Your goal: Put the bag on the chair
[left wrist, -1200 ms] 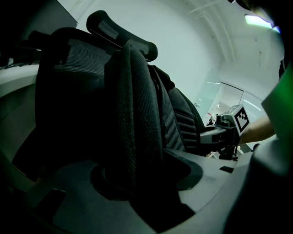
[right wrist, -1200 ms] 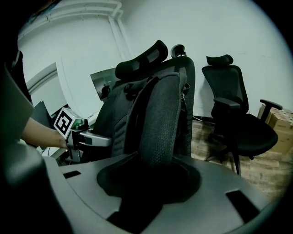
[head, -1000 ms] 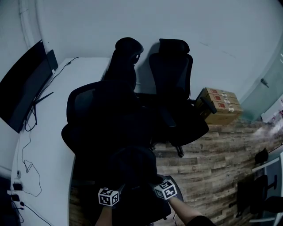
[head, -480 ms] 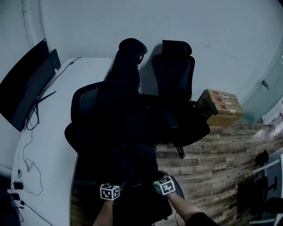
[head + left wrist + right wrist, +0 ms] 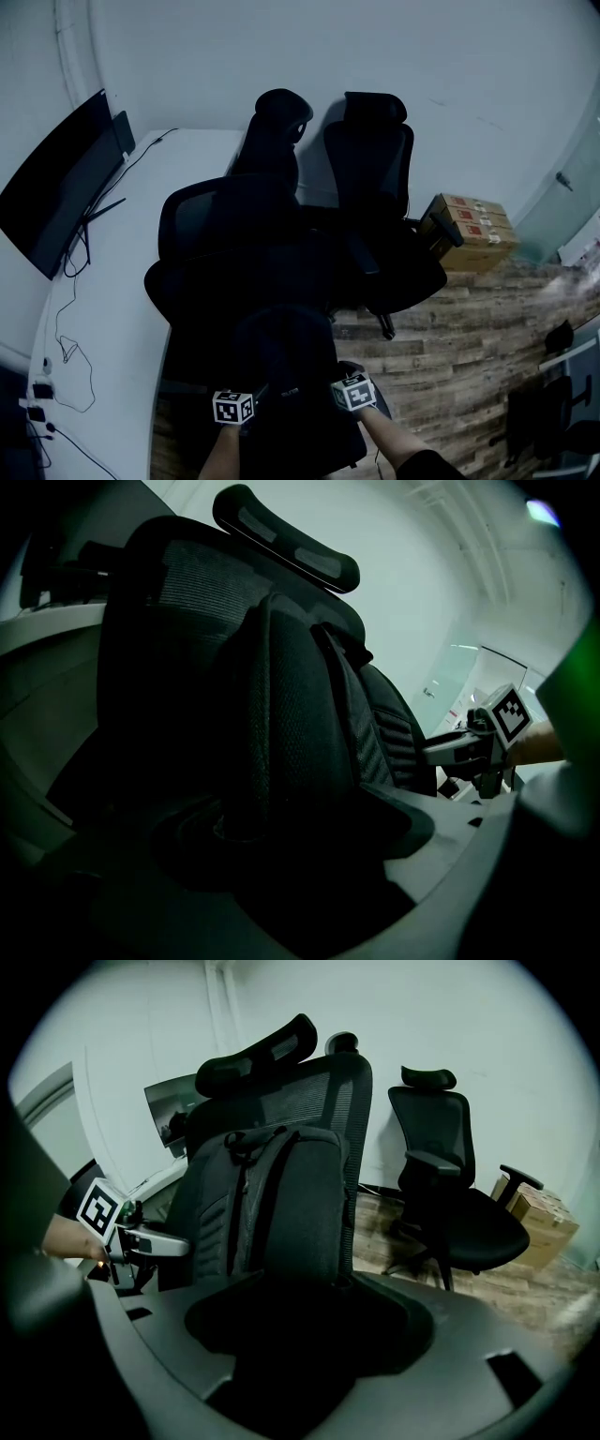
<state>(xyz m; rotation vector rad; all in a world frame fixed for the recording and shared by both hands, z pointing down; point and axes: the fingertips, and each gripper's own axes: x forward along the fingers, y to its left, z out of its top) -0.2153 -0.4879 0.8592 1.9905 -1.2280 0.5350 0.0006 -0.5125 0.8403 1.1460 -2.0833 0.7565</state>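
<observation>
Right gripper view: soft, prob. mid-weight bag [image 5: 272,1204] stands on chair [image 5: 319,1082]; left gripper [image 5: 159,1241] & right gripper [image 5: 450,750] jaws just opened, empty; grab via top handle [image 5: 251,1136].

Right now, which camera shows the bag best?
The right gripper view: the bag stands upright against the mesh backrest of the chair, lit well enough to see its zips and top handle. The left gripper view shows it side-on and very dark. The head view shows only a black shape from above.

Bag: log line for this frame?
bag upright on chair seat, against backrest | left gripper open, jaws just opened, nothing between | right gripper same | state: bag placed
</observation>
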